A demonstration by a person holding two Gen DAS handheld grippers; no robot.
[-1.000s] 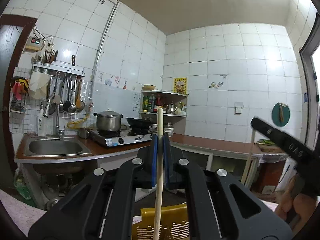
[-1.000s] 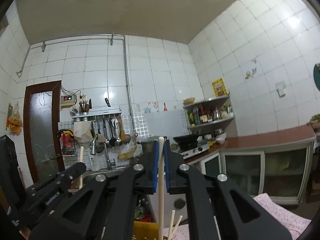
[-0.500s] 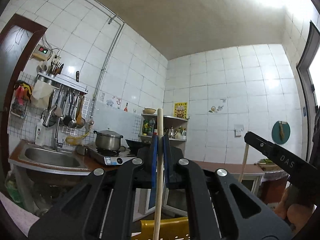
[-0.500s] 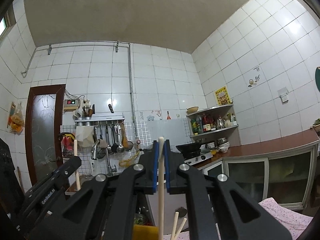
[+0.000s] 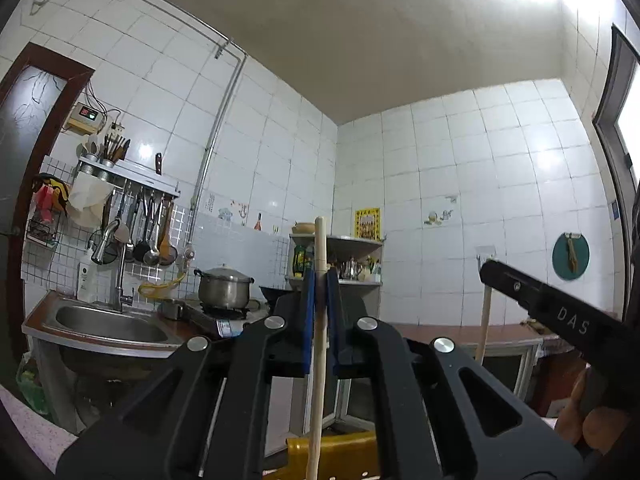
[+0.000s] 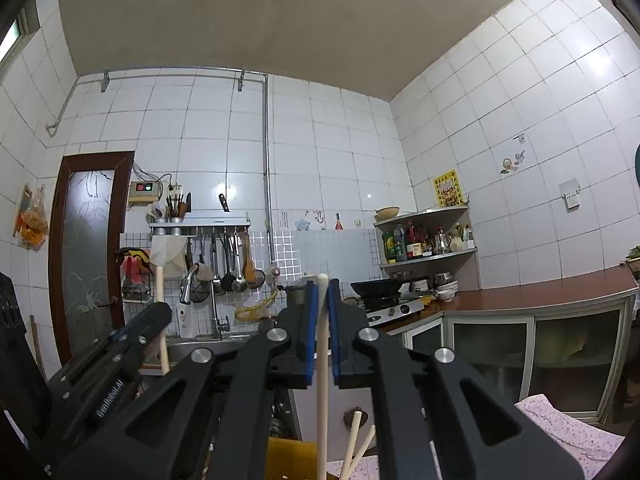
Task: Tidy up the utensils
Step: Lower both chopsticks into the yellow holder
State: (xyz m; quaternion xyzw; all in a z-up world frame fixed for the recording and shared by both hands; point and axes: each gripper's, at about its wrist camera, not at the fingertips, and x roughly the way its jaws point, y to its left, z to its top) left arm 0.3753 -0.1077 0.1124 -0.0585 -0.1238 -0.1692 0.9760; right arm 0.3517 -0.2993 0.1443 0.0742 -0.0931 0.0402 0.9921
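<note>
My left gripper (image 5: 319, 280) is shut on a pale wooden chopstick (image 5: 318, 352) that stands upright between its blue pads. Its lower end drops toward a yellow slotted basket (image 5: 340, 456) below. My right gripper (image 6: 321, 288) is shut on a second upright chopstick (image 6: 322, 380), above the same yellow basket (image 6: 290, 460). Two more chopsticks (image 6: 356, 446) lean at the basket's right. The right gripper also shows at the right of the left wrist view (image 5: 486, 270), with its chopstick (image 5: 484, 328) hanging under it. The left gripper (image 6: 162, 312) shows at the left of the right wrist view.
A steel sink (image 5: 108, 324) with a tap, a hanging rack of ladles (image 5: 148, 220), a pot (image 5: 224, 290) on a stove and a corner shelf (image 6: 428, 240) of bottles line the far wall. A brown counter (image 6: 540, 292) runs right. A patterned cloth (image 6: 560, 428) covers the near surface.
Both views have tilted upward, the left one more, so more ceiling shows and the counter sits lower. Each gripper keeps its chopstick; less of the yellow basket is visible in the left wrist view.
</note>
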